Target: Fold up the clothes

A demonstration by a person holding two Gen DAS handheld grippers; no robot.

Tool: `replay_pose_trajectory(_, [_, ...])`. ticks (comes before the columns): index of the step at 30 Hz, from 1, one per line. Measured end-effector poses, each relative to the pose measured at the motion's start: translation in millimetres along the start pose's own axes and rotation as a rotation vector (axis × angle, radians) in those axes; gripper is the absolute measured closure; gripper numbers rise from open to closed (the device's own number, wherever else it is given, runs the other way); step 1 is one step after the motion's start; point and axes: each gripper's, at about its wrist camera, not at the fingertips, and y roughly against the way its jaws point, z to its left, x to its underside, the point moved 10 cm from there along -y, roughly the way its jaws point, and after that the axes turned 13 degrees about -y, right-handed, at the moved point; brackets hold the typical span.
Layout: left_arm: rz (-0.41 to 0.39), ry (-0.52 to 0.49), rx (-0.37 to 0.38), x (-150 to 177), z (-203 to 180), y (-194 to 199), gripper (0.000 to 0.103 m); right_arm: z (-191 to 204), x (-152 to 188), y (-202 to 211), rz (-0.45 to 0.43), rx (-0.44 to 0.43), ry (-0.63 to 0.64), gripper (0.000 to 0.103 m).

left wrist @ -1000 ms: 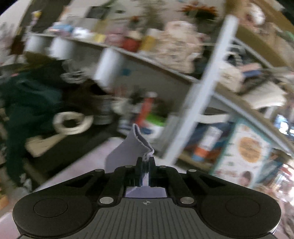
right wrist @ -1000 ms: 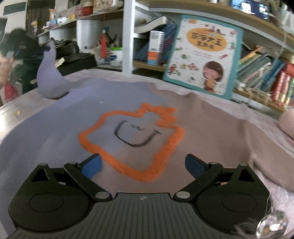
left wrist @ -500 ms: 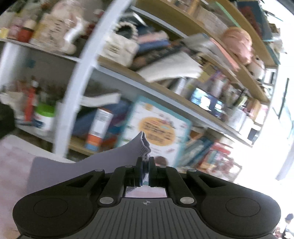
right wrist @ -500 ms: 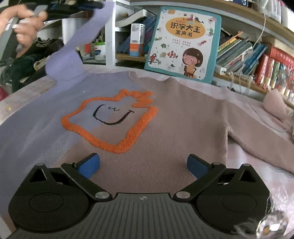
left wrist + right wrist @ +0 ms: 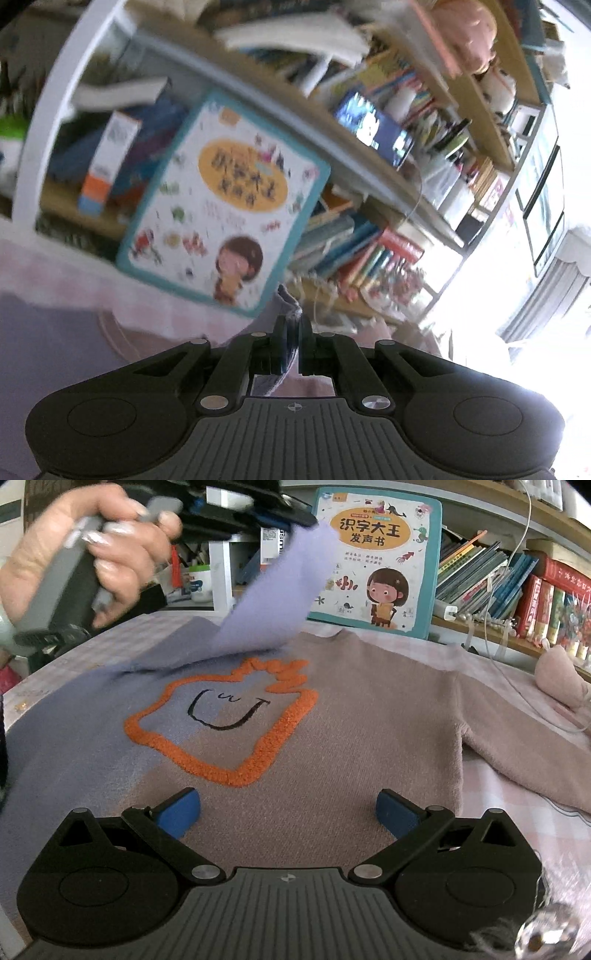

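I see a sweater [image 5: 369, 716] that is lilac on one side and dusty pink on the other, with a fuzzy orange outline [image 5: 221, 720] around a black drawn smile. My right fingers [image 5: 177, 808] have blue pads on black arms. The book [image 5: 376, 557] has a teal border, and the surface [image 5: 517, 834] wears pale pink check.

We see a teal-bordered children's book [image 5: 375, 559] propped upright against the wooden shelf [image 5: 484, 633], rows of books [image 5: 491, 579] behind it, a white-capped jar [image 5: 201, 585] at left, a pink checked surface [image 5: 517, 805], a white cable [image 5: 517, 686] trailing across it.
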Motion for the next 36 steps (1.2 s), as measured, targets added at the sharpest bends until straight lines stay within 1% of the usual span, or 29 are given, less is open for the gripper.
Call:
replay_pose_trajectory(3, [0.043,-0.023,-0.007,10,-3,-12,0.099,0,0,0,0.0,0.0,0.0,0.0])
replay_pose_trajectory(5, [0.072,-0.041,-0.028,16,-5,-16,0.092,0,0,0,0.0,0.0,0.0,0.0])
replay_pose_trajectory(6, [0.08,-0.053,-0.03,17,-6,-15,0.081,0,0,0,0.0,0.001,0.0,0.0])
replay_pose_trajectory(7, [0.086,-0.066,-0.031,18,-7,-13,0.074,-1,0,0,0.0,0.001,0.001,0.0])
replay_pose_trajectory(8, [0.086,-0.088,-0.035,19,-8,-8,0.057,0,0,0,0.0,0.001,0.001,0.0])
replay_pose_trajectory(9, [0.083,-0.111,-0.039,19,-8,-2,0.045,0,0,0,0.0,0.001,0.001,0.0])
replay_pose_trajectory(10, [0.081,-0.134,-0.043,18,-9,4,0.043,0,1,0,0.0,0.002,0.002,0.0])
replay_pose_trajectory(12, [0.079,-0.188,-0.062,18,-9,16,0.042,-1,1,-1,0.0,0.002,0.003,0.0])
replay_pose_trajectory(13, [0.076,-0.224,-0.09,19,-6,25,0.042,0,0,-1,0.0,0.003,0.003,0.0])
replay_pose_trajectory(15, [0.061,-0.302,-0.175,23,5,46,0.042,0,1,-1,-0.001,0.004,0.004,0.0])
replay_pose_trajectory(17, [0.066,-0.376,-0.269,30,19,67,0.042,0,1,-1,-0.001,0.005,0.005,0.0])
replay_pose_trajectory(19, [0.099,-0.43,-0.354,42,34,85,0.041,0,1,-2,-0.002,0.006,0.006,0.0])
replay_pose_trajectory(21, [0.148,-0.476,-0.432,57,50,104,0.038,1,1,-2,-0.005,0.009,0.007,0.0])
replay_pose_trajectory(23, [0.195,-0.489,-0.478,72,63,118,0.037,-1,-1,0,-0.018,0.023,-0.001,0.0])
replay_pose_trajectory(26, [0.252,-0.454,-0.509,90,80,134,0.037,-7,-6,4,-0.049,0.06,-0.023,0.0])
replay_pose_trajectory(30, [0.303,-0.413,-0.53,106,98,148,0.037,-35,-19,17,-0.112,0.169,-0.09,0.003])
replay_pose_trajectory(31, [0.31,-0.414,-0.531,108,101,149,0.037,-44,-21,20,-0.122,0.198,-0.114,0.003])
replay_pose_trajectory(32, [0.317,-0.419,-0.532,110,103,150,0.037,-53,-22,23,-0.125,0.223,-0.136,0.005])
replay_pose_trajectory(33, [0.324,-0.423,-0.533,112,106,151,0.037,-62,-23,25,-0.125,0.246,-0.158,0.013])
replay_pose_trajectory(34, [0.327,-0.421,-0.53,113,107,151,0.038,-70,-22,27,-0.118,0.264,-0.177,0.017])
replay_pose_trajectory(36, [0.333,-0.416,-0.522,117,110,152,0.038,-84,-19,27,-0.094,0.297,-0.215,0.032])
